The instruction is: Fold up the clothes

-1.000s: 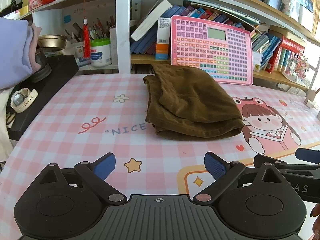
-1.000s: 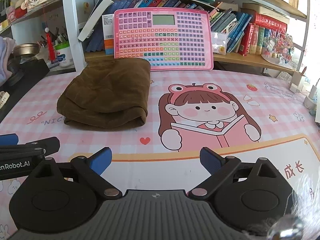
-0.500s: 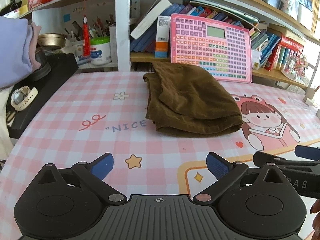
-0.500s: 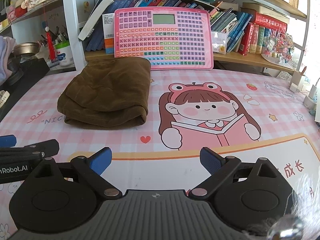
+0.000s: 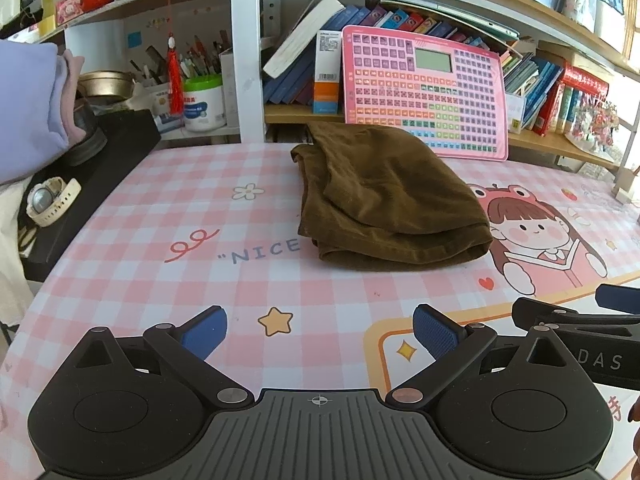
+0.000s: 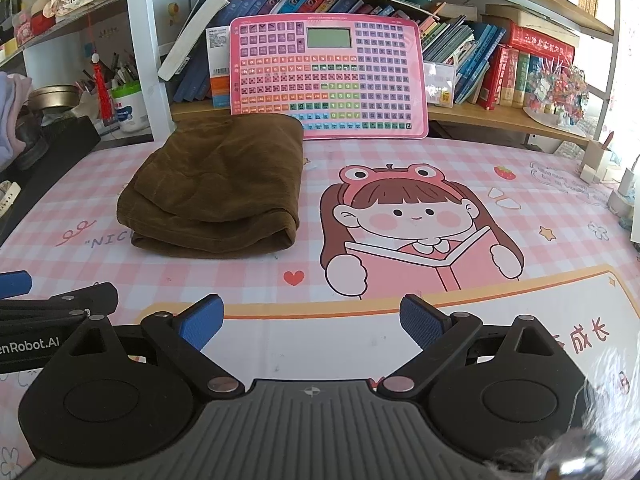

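A brown garment (image 5: 392, 200) lies folded into a compact bundle at the back of the pink checked worktop (image 5: 160, 280), apparently finished, while the left tool (image 5: 318, 330) and right tool (image 6: 312, 316) hover wide and empty, well short of it.

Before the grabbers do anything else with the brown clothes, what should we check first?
1. Left gripper open, holding nothing: ok.
2. Right gripper open, holding nothing: ok.
3. Brown garment folded into a stack on the table mat: ok.
4. Both grippers apart from the garment: ok.
5. Folded edges lined up neatly: not ok, lower layers stick out.
6. Pink keyboard board clear of the garment's far edge: cannot tell.
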`<state>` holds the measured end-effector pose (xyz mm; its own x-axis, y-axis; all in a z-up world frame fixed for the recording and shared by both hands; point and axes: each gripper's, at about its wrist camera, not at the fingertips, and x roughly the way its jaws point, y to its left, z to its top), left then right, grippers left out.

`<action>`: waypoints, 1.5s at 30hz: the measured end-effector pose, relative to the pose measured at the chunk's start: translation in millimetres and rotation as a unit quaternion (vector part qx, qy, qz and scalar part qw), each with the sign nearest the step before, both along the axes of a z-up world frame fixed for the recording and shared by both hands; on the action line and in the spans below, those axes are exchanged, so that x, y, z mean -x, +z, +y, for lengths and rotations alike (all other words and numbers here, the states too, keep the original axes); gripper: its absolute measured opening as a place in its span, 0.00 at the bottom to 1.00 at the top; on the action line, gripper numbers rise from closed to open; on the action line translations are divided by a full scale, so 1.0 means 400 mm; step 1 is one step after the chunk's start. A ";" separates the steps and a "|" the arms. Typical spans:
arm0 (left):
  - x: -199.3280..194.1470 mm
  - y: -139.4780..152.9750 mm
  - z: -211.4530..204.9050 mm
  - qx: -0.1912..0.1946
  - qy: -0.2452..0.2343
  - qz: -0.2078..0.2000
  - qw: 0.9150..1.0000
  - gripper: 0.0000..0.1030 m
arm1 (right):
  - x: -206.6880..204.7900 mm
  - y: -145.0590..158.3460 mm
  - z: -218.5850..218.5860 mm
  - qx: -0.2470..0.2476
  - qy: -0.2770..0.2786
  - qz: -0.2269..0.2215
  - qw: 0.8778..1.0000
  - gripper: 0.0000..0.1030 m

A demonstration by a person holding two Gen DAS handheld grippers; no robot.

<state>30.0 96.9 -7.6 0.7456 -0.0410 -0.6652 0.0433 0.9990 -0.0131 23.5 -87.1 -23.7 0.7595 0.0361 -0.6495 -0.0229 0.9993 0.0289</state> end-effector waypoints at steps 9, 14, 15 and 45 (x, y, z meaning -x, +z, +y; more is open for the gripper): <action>-0.005 -0.002 0.000 0.002 -0.001 0.003 1.000 0.98 | -0.003 0.000 0.000 0.001 -0.001 -0.001 1.000 0.93; -0.005 -0.002 0.000 0.003 -0.002 0.003 1.000 0.98 | -0.001 0.000 -0.001 0.000 -0.002 -0.001 1.000 0.93; -0.005 -0.002 0.000 0.003 -0.002 0.002 1.000 0.98 | -0.001 0.000 -0.001 0.000 -0.002 -0.001 1.000 0.93; -0.001 -0.001 0.000 0.001 0.000 0.002 1.000 0.98 | 0.002 -0.003 0.002 0.001 -0.003 0.004 1.000 0.93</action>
